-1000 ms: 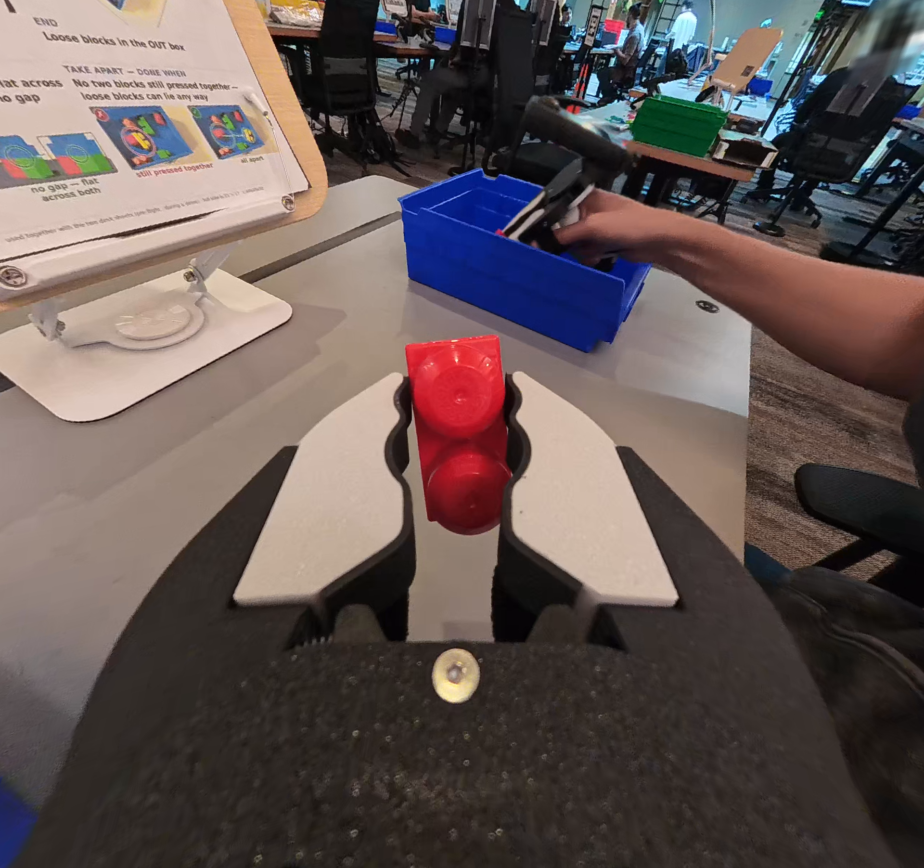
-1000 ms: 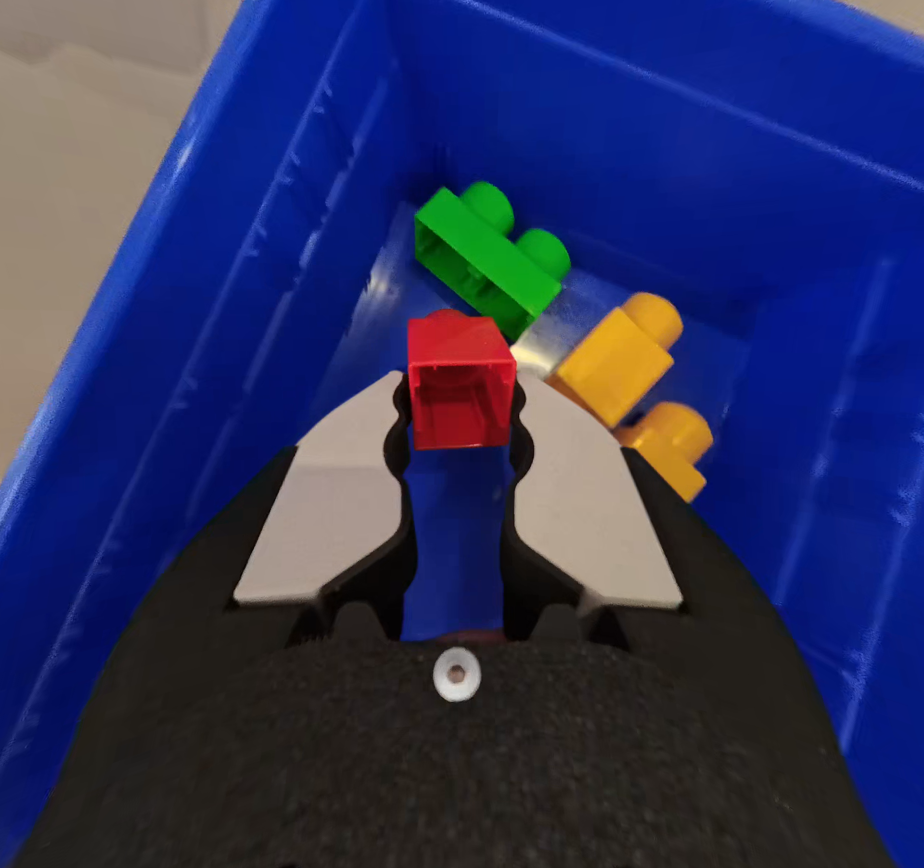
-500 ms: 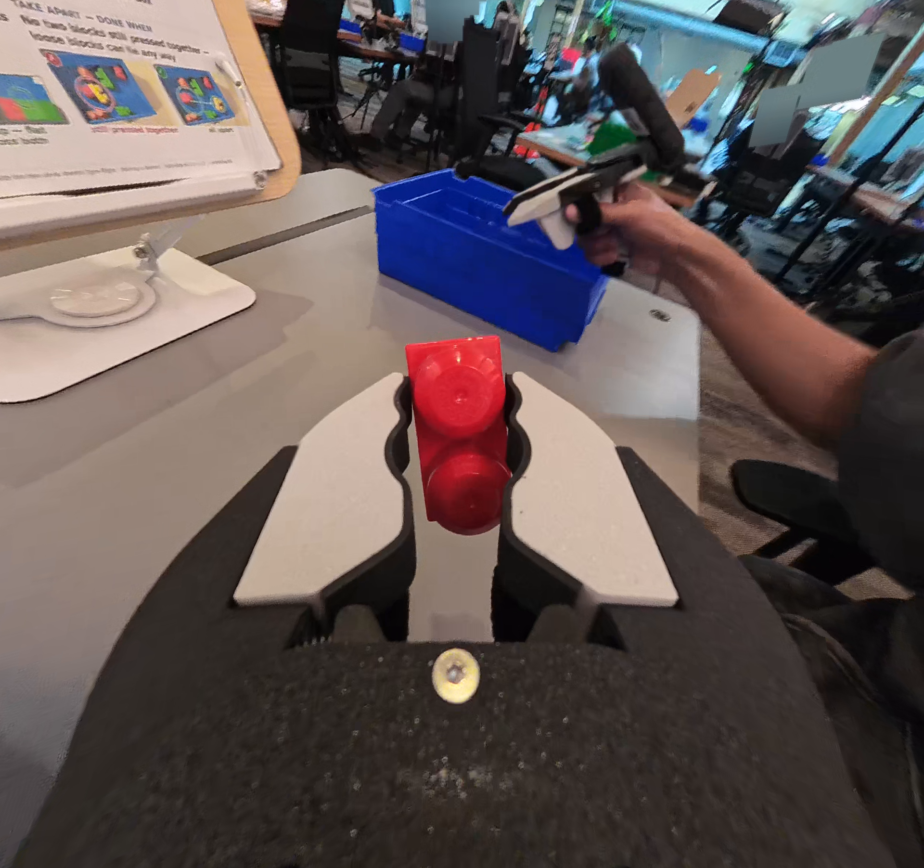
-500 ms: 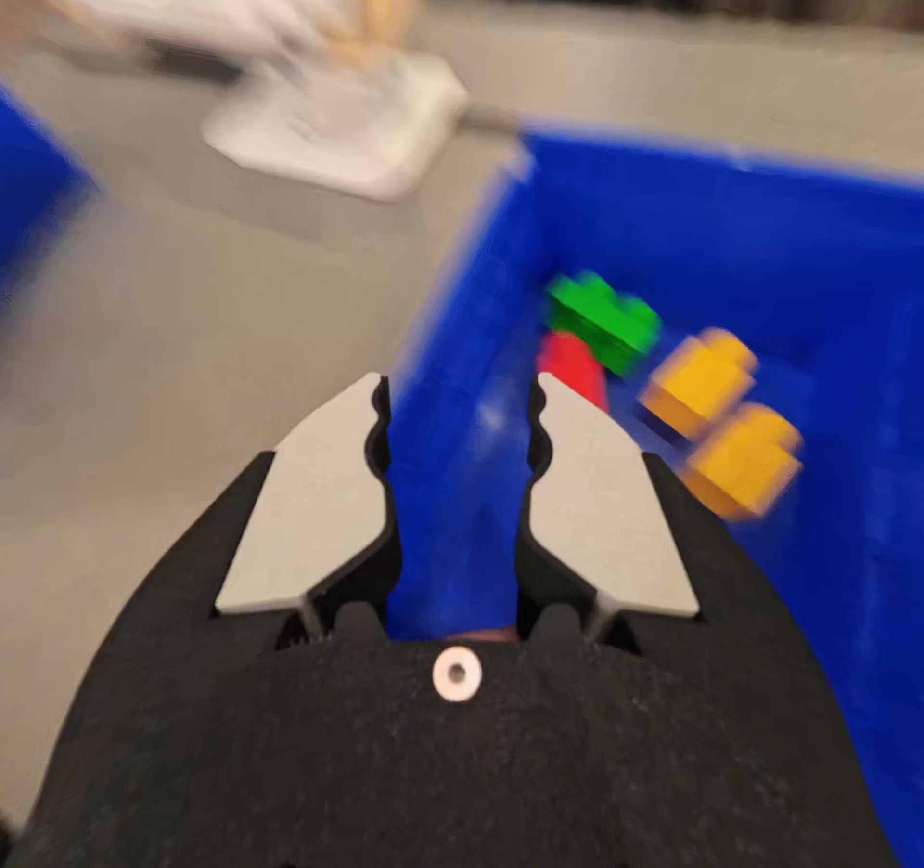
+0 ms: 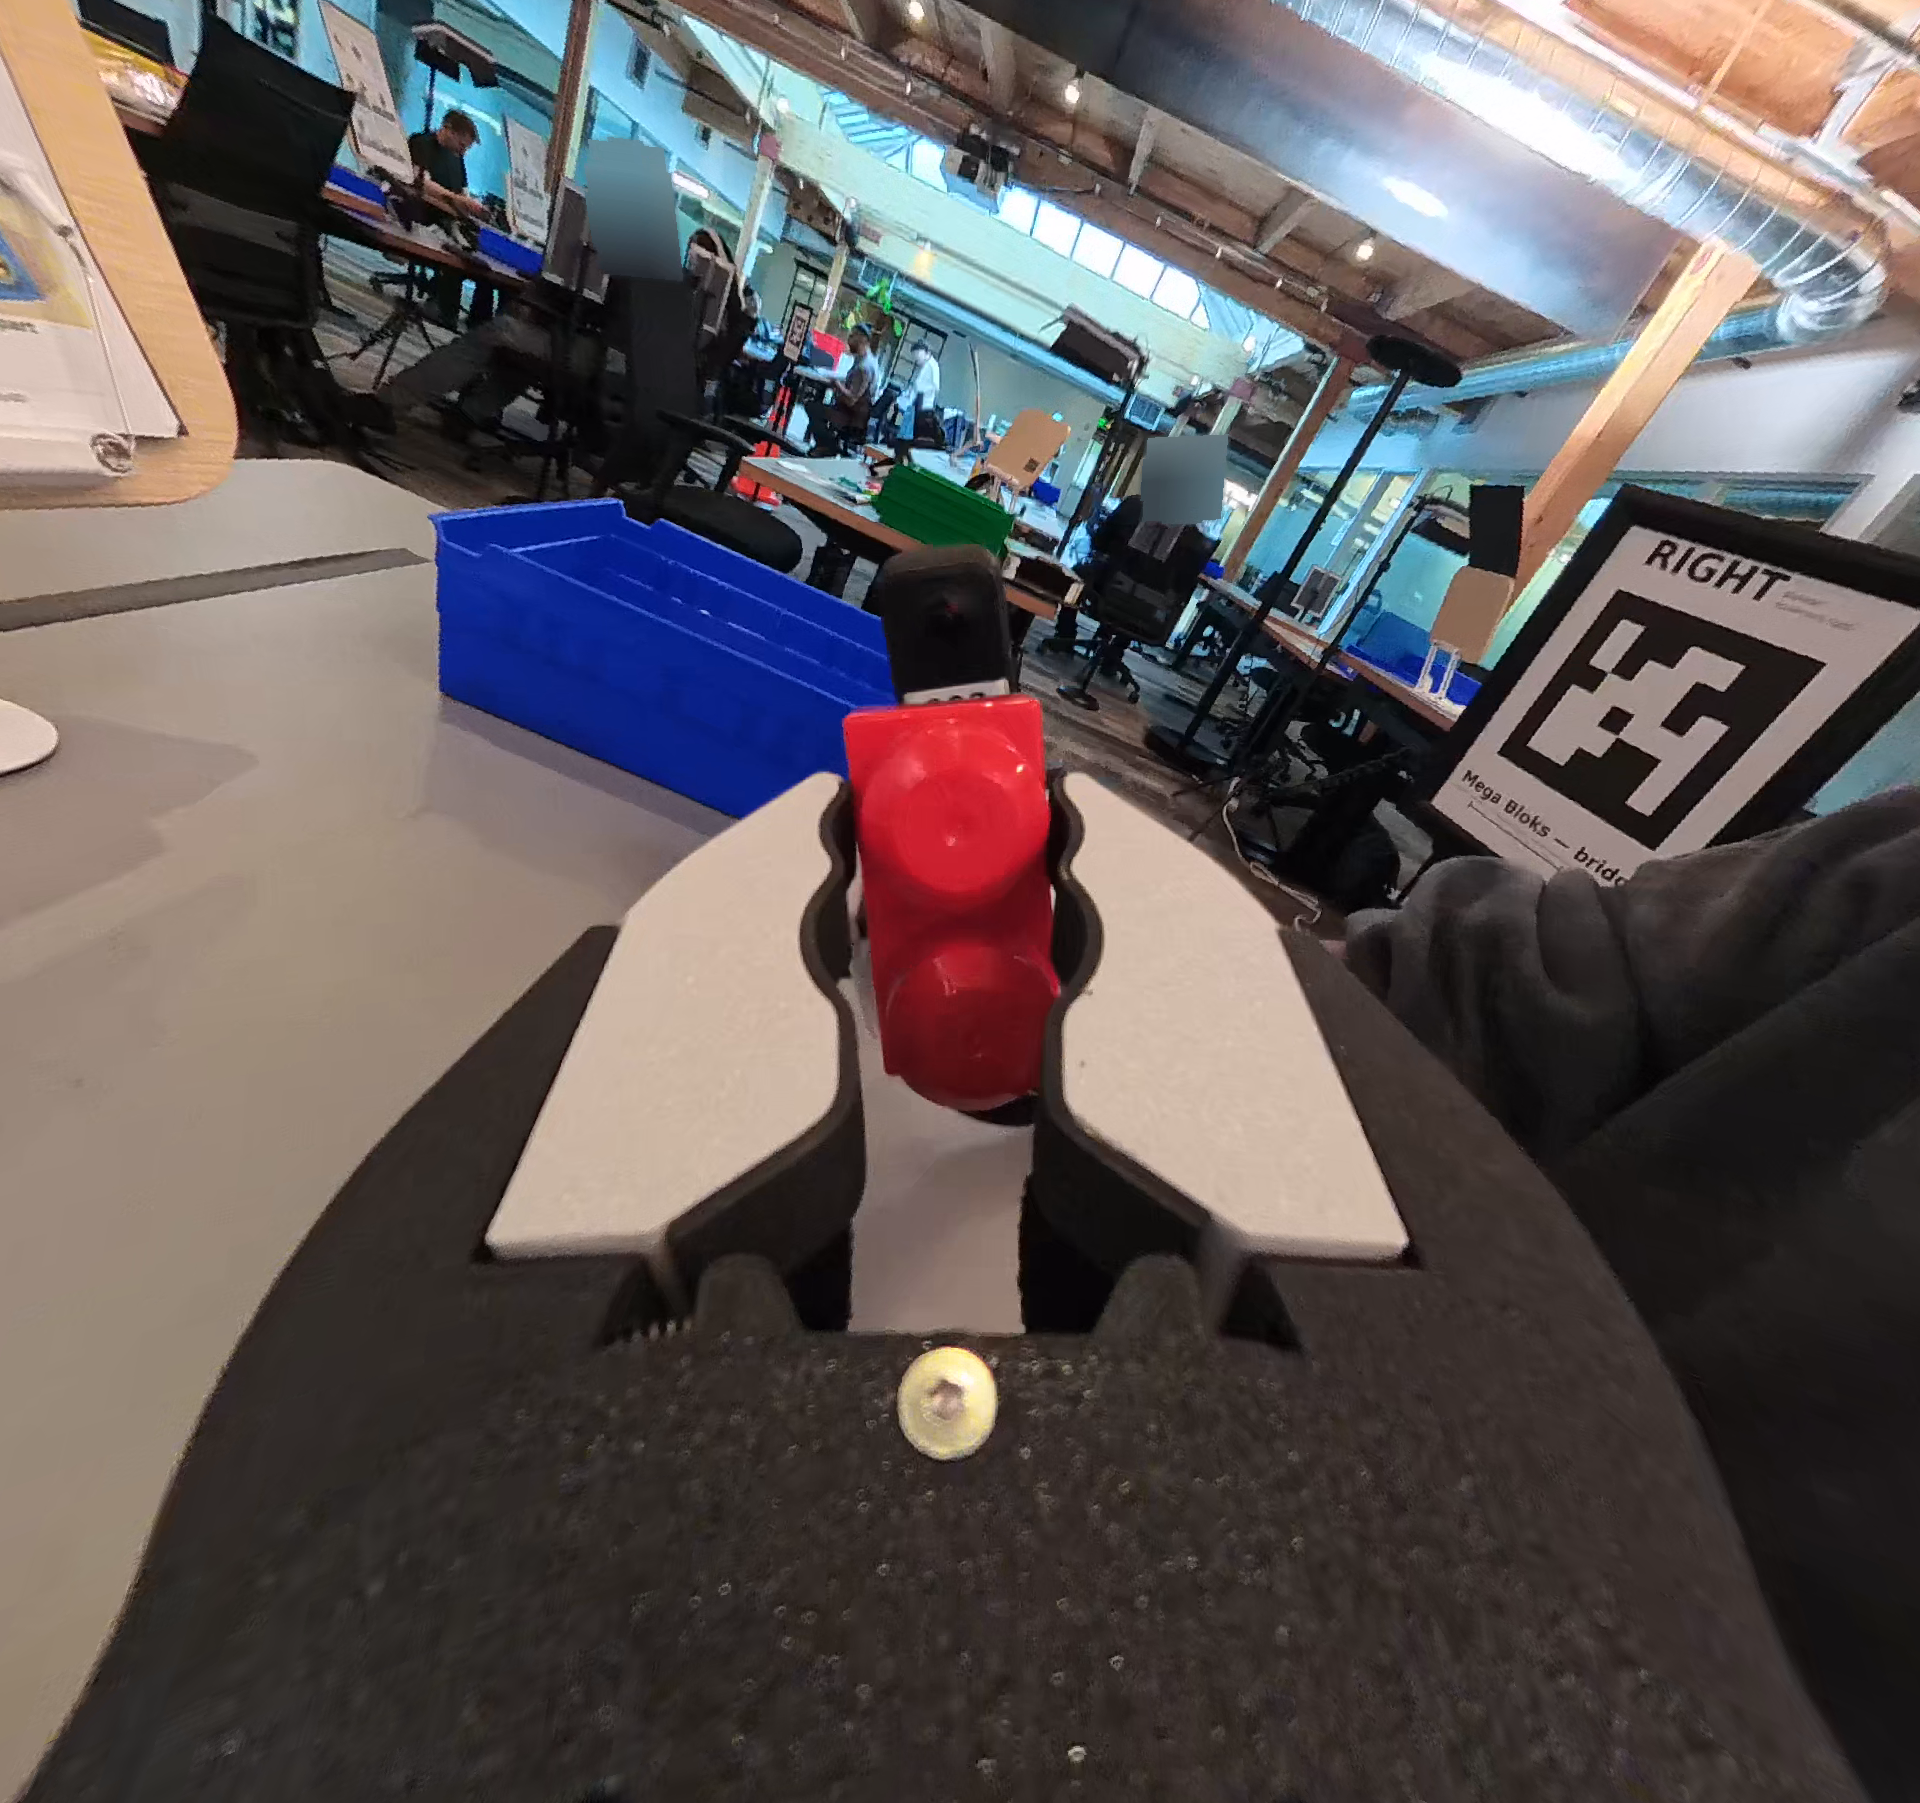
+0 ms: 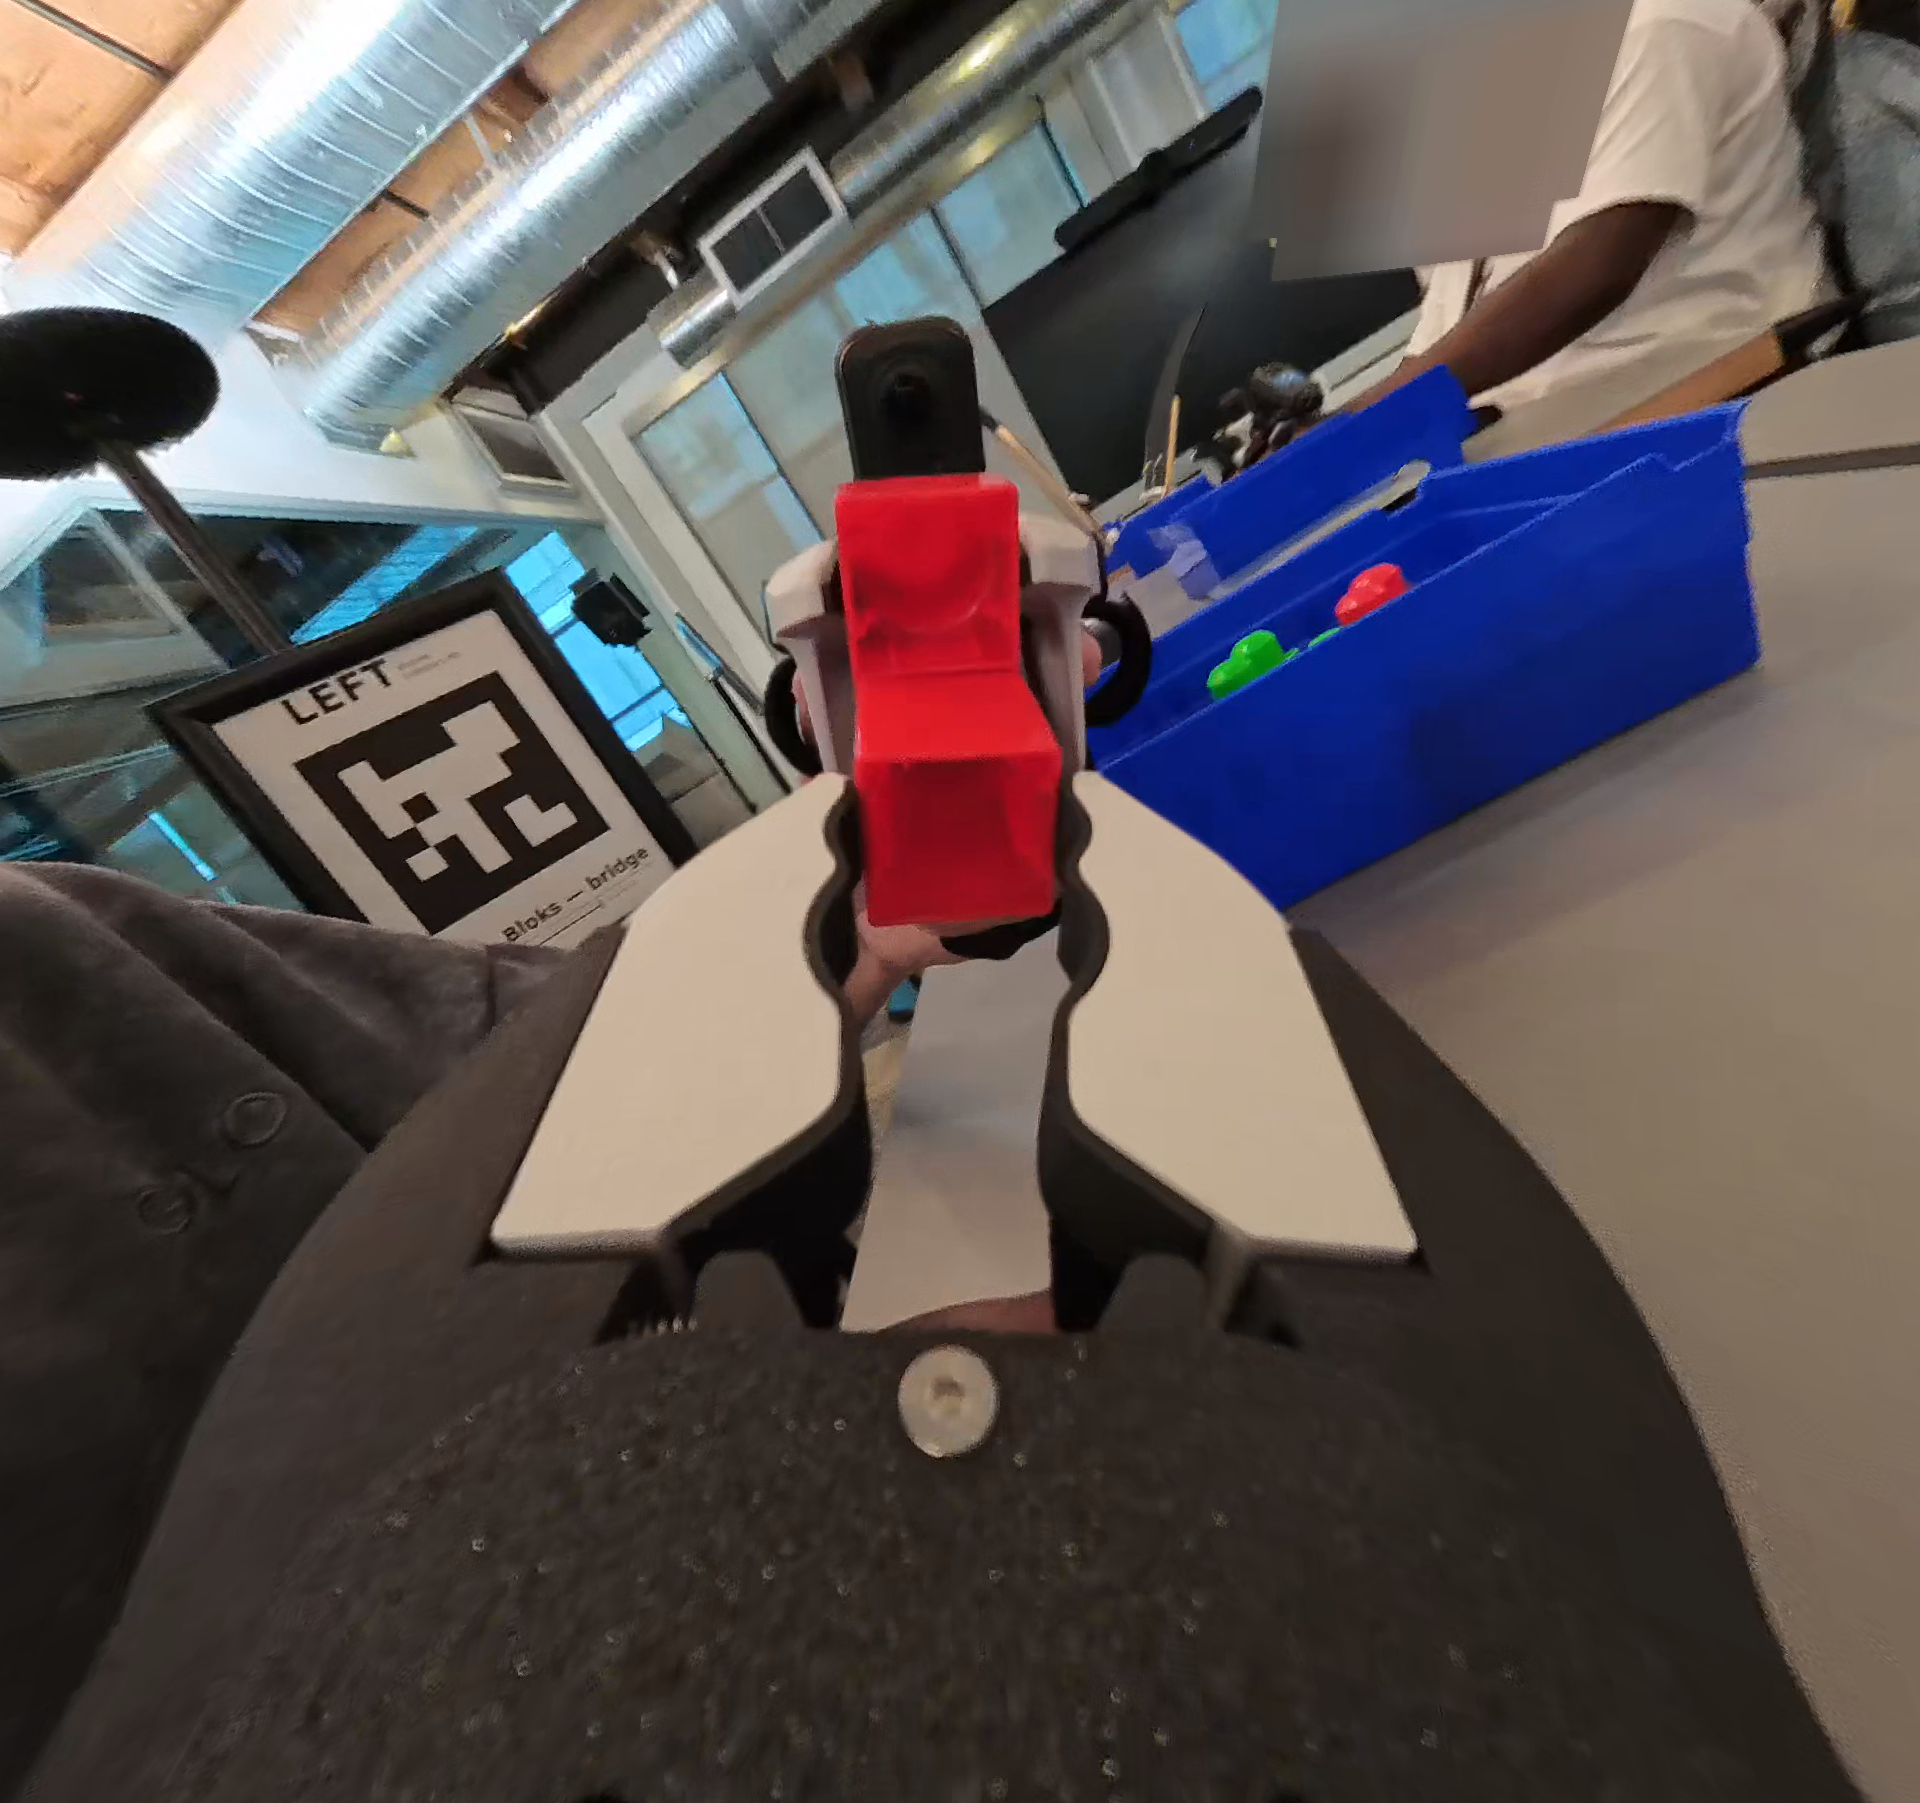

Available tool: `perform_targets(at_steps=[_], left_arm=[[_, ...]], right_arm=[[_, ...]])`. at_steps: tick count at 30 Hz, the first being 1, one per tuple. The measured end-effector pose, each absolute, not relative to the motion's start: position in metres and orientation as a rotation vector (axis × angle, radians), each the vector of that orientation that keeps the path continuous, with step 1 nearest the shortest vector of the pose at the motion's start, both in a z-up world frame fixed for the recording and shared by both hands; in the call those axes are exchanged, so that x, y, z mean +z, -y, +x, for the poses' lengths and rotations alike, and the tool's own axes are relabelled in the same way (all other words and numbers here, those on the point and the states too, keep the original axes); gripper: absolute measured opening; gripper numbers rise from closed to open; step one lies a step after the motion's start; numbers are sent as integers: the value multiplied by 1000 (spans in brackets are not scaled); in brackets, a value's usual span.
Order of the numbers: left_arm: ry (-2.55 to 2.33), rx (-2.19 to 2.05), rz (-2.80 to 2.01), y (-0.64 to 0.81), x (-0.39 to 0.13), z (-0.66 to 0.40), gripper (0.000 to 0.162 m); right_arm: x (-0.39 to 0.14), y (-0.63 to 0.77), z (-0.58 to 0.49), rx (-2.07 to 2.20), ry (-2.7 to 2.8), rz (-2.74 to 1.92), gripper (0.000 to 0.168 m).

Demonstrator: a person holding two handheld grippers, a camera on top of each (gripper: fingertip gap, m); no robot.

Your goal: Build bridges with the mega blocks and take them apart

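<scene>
Grey and smooth, the surface [image 5: 260, 922] carries an open-topped blue plastic bin [image 5: 665, 662] with ribbed walls. Seen from the right wrist view, that bin [image 6: 1455, 714] holds a green block [image 6: 1250, 662] and a small red block [image 6: 1371, 593] with rounded studs; the rest of its inside is hidden by the wall. A second blue bin [image 6: 1309, 465] stands behind it, contents unclear. Two framed signs with black-and-white square markers [image 5: 1662, 704] [image 6: 447, 797] stand at the edges, behind a dark grey sleeve [image 5: 1662, 1005].

A glossy red two-stud block [image 5: 951, 912] sits lengthwise between the jaws of the left gripper [image 5: 951, 880], studs facing the camera, pinched by the scalloped black inner pads of the grey fingers [image 5: 727, 1026]. From the right wrist view the same block [image 6: 951, 714] shows its smooth underside and side. The right gripper [image 6: 951, 860] has closed narrowly on the block's near end, so both grippers hold it from opposite ends, above the surface.
</scene>
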State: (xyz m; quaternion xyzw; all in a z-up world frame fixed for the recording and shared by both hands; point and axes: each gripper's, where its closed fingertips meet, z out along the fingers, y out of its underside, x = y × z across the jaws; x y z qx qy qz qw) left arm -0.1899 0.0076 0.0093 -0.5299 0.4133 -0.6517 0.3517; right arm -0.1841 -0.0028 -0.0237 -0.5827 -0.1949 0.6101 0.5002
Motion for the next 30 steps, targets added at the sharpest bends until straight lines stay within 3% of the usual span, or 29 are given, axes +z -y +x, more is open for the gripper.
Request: perform_targets(at_steps=[11, 18, 22, 26, 30], left_arm=[[-1336, -1471, -1480, 1, -17, -196, 34], [-1330, -1341, -1472, -13, -6, -213, 34], [-1387, -1155, -1497, -13, -12, -210, 34], [-1378, -1169, -1470, -7, 0, -210, 34], [-1354, -1231, -1450, -5, 11, -208, 34]], right_arm=[[-35, 9, -168, 1295, 591, -1500, 34], [11, 21, -89, 970, 599, -1514, 34], [44, 17, 18, 543, 399, -1658, 34], [-10, 9, 176, -11, 38, -2057, 34], [-97, 14, 246, -198, -72, -2505, 35]])
